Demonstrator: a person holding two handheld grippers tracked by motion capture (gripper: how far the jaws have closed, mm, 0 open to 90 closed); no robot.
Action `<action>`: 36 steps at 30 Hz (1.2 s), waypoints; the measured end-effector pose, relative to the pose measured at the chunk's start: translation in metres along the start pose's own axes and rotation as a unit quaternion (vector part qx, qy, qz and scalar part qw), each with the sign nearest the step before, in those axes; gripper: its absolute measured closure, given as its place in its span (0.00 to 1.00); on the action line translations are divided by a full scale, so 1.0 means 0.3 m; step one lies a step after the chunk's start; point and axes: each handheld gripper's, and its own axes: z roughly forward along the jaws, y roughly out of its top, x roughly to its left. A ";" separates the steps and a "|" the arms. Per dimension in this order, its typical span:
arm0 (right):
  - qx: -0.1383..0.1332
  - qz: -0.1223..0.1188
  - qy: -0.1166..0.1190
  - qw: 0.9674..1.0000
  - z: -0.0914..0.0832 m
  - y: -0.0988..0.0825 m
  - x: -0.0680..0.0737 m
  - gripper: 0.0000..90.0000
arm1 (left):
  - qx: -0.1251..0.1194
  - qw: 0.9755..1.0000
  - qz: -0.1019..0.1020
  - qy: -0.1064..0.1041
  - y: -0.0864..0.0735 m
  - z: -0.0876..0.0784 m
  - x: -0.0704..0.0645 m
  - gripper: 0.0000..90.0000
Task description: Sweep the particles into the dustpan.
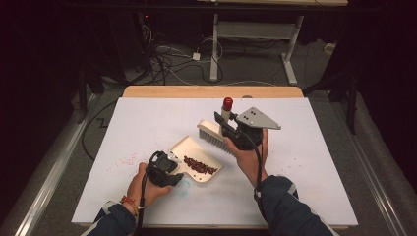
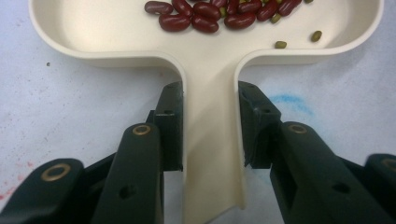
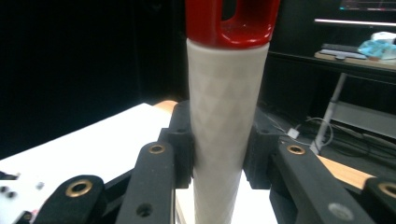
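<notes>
Left tongs (image 2: 210, 135) clamp dustpan (image 2: 210, 70) handle between pads

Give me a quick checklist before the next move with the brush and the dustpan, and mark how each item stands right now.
1. Left gripper clamped on the dustpan handle: ok, both pads press its sides.
2. Right gripper clamped on the brush handle: ok, jaws close on the white shaft below the red cap.
3. Beans inside the pan: ok, a pile of red beans lies in it, with a few small green ones.
4. Pan flat on the table: cannot tell.
5. Brush bristles clear of the pan: ok, the brush head sits beyond the pan's far edge.
6. Sheet swept clean: not ok, reddish specks remain left of the pan.
</notes>
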 end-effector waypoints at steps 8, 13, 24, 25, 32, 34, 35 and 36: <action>0.015 -0.001 -0.017 1.000 -0.003 -0.024 -0.063 0.77 | 0.002 1.000 0.002 0.000 -0.008 -0.006 -0.002 0.71; 0.025 -0.003 -0.028 0.999 -0.004 -0.036 -0.094 0.77 | 0.003 1.000 0.003 -0.001 -0.013 -0.009 -0.002 0.71; 0.041 0.001 -0.001 0.999 0.021 -0.088 -0.044 0.77 | 0.004 1.000 -0.004 0.002 -0.015 -0.010 -0.017 0.71; 0.042 -0.005 0.002 0.999 0.032 -0.094 -0.014 0.77 | 0.003 1.000 -0.006 0.004 -0.015 -0.011 -0.019 0.71; 0.044 -0.023 0.026 0.998 0.041 -0.092 0.079 0.77 | 0.003 1.000 -0.025 0.003 -0.015 -0.009 -0.030 0.71; 0.044 -0.021 0.033 0.998 0.044 -0.090 0.094 0.77 | 0.002 1.000 -0.029 0.002 -0.015 -0.011 -0.030 0.71; 0.044 -0.021 0.033 0.998 0.044 -0.090 0.094 0.77 | 0.001 1.000 -0.031 0.003 -0.015 -0.011 -0.031 0.71; 0.044 -0.017 0.035 0.998 0.045 -0.090 0.102 0.77 | 0.001 0.999 -0.033 0.003 -0.015 -0.012 -0.032 0.71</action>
